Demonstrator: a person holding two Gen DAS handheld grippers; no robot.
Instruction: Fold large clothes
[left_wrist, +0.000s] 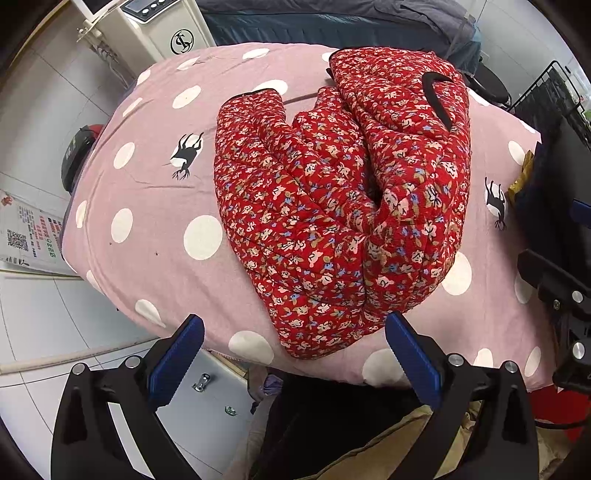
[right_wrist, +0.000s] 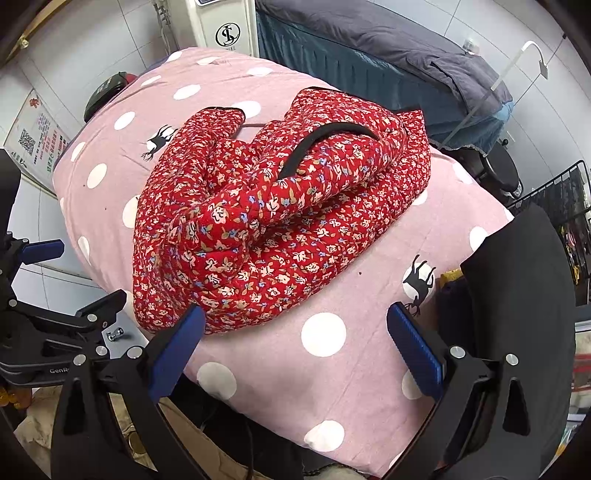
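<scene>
A: What is the biggest thing here?

B: A pink sheet with white polka dots (left_wrist: 155, 206) and small black deer prints, stretched over a raised surface. On it lies the red floral quilted jacket (left_wrist: 332, 206), bunched into a thick folded heap.

A: Where on the sheet?

B: Around the middle in the left wrist view, reaching down to the near edge. In the right wrist view the jacket (right_wrist: 258, 221) sits left of centre, near the left gripper's side.

A: Which way does it run?

B: Its long axis goes from the near edge away toward the far side, leaning to the right at the far end. A sleeve with a dark cuff (left_wrist: 258, 94) points away, and a curved black trim strip (left_wrist: 439, 98) lies on the upper fold.

A: And the jaws?

B: The left gripper (left_wrist: 293, 325) has its blue pads spread wide, clamped on nothing; it hangs over the near hem of the jacket, and contact cannot be judged. The right gripper (right_wrist: 293, 314) is equally wide apart and empty; its left pad overlaps the jacket's near edge in the picture, but touching is unclear.

A: Anything hard to make out?

B: The jacket's front, collar and second sleeve are buried in the folds. A dark cloth (right_wrist: 517, 280) at the right is cut off by the frame.
</scene>
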